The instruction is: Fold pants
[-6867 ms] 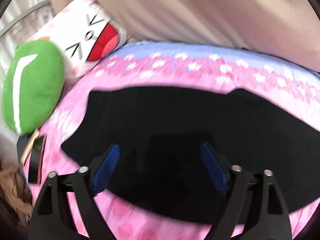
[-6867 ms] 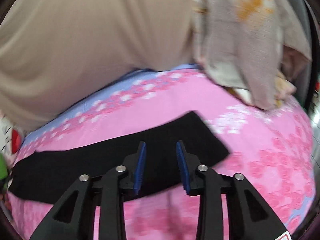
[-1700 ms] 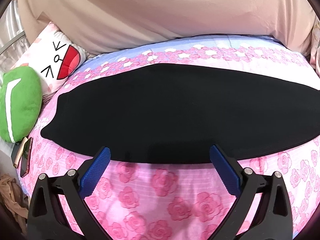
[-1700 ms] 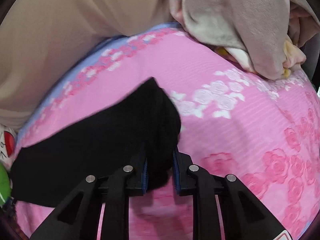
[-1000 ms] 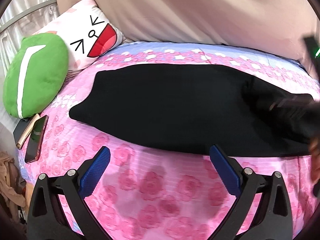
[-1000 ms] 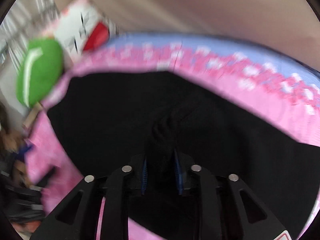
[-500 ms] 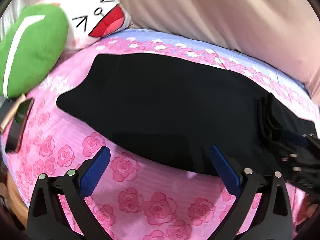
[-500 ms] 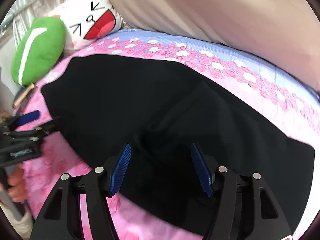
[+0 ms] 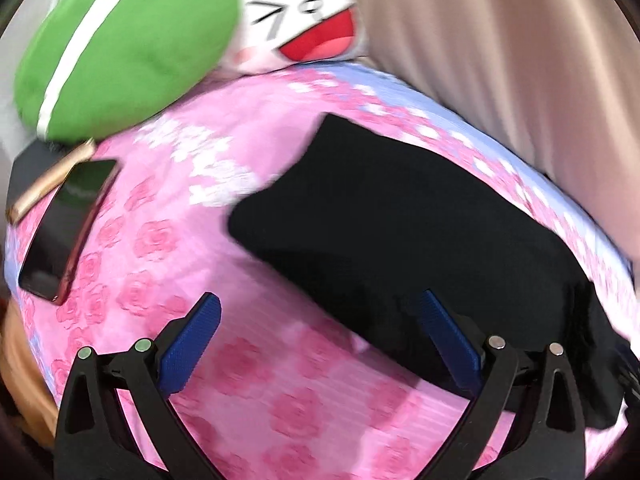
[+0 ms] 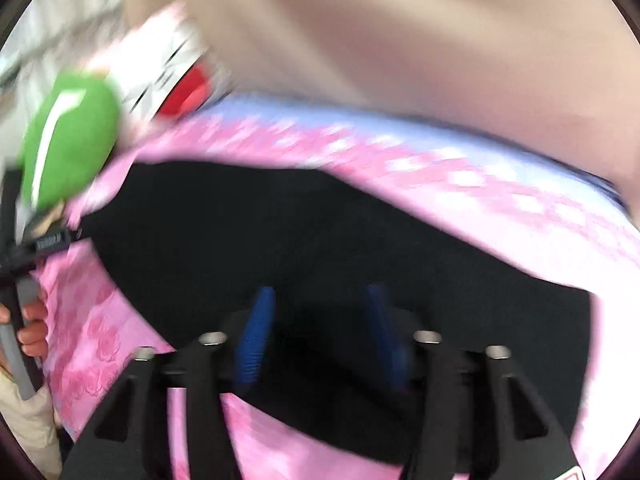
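Covering the bed, a pink rose-print sheet (image 9: 132, 248) carries black folded pants (image 9: 400, 232) near its far edge, below a beige curtain (image 9: 520, 60). The left gripper (image 9: 320, 336) has its jaws wide apart, empty; the right gripper (image 10: 320, 328) has its jaws opening above the pants. Only the left view shows a dark phone (image 9: 68, 228) at the bed's left edge beside a green cushion (image 9: 120, 40); only the right shows a hand (image 10: 32, 326).

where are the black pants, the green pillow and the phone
black pants (image 9: 404, 232), left wrist view, middle of the folded dark cloth
green pillow (image 9: 120, 40), left wrist view, centre of its green face beside the white stripe
phone (image 9: 68, 232), left wrist view, middle of its dark screen
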